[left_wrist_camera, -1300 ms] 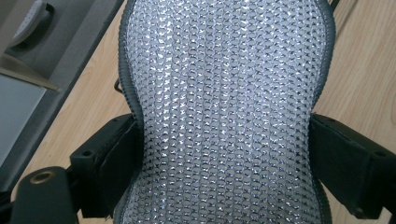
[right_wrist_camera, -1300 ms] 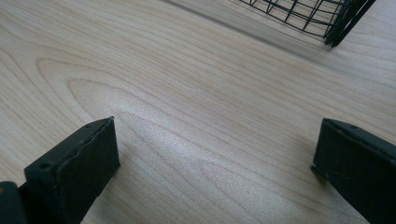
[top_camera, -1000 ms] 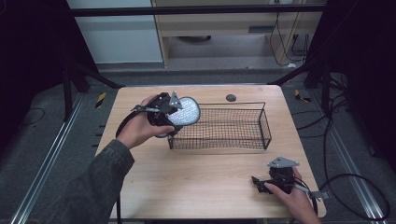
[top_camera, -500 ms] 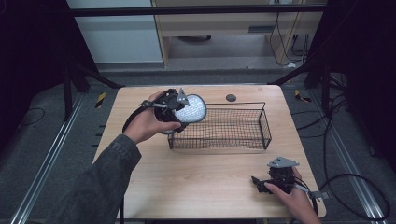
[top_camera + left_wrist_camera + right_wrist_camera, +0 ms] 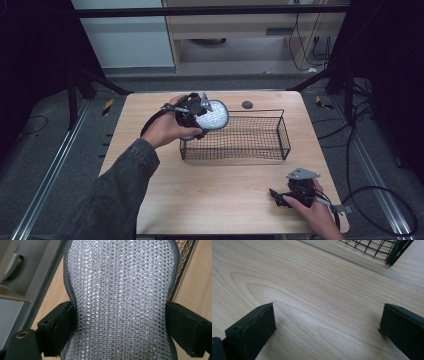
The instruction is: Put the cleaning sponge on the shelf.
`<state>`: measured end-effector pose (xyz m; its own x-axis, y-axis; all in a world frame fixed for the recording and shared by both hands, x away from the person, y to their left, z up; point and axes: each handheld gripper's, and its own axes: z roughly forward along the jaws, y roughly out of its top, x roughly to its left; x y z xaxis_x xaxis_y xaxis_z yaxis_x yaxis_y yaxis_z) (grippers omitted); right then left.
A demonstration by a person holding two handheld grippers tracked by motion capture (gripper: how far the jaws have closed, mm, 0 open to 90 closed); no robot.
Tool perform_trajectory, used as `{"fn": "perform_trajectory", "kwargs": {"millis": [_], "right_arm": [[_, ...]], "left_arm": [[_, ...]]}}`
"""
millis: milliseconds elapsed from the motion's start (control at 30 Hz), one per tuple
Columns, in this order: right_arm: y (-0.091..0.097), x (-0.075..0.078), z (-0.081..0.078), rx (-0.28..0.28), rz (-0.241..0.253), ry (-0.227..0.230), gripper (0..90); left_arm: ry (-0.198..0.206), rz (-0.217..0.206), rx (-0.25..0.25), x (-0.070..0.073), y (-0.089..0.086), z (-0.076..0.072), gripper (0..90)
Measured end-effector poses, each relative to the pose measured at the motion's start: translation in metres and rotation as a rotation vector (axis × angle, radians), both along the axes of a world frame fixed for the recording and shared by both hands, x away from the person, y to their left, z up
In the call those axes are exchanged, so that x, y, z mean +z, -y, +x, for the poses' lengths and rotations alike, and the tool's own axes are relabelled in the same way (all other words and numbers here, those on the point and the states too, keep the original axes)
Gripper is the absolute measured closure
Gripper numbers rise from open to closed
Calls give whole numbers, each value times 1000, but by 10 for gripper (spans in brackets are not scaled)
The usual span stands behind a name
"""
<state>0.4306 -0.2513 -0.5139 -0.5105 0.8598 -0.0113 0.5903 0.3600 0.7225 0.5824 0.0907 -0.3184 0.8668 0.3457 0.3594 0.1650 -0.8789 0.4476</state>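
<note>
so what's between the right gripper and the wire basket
Bare tabletop. In the high view the right gripper rests near the front edge with only wood up to the wire basket; its own view shows the same between its open jaws.

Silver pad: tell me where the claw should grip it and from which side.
Grip the silver pad at its narrowed waist, coming in from its end along its length, one jaw on each long edge. The sides curve inward there, so the left claw seats in the dip, as it does now above the basket end.

No writing, label or number can be read anywhere (not even a brand mark).
</note>
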Motion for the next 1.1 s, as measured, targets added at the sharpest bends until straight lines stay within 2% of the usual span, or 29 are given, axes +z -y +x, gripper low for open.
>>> {"fn": "perform_trajectory", "kwargs": {"millis": [300,400,467,567,833,933,1000,1100], "right_arm": [[0,0,0,1,1,-2,3],[0,0,0,2,0,-1,3],[0,0,0,2,-1,0,3],[0,0,0,2,-1,0,3],[0,0,0,3,-1,0,3],[0,0,1,5,-1,0,3],[0,0,1,4,-1,0,3],[0,0,1,3,0,-2,3]], "left_arm": [[9,8,-20,-2,9,10,120],[15,33,-28,-2,13,13,120],[14,41,-15,-2,15,14,120],[20,33,-20,-2,18,13,120],[11,57,-34,-9,21,18,125],[19,67,-47,-11,24,14,127],[21,64,-61,-14,27,11,127],[17,65,-55,-18,28,14,126]]}}
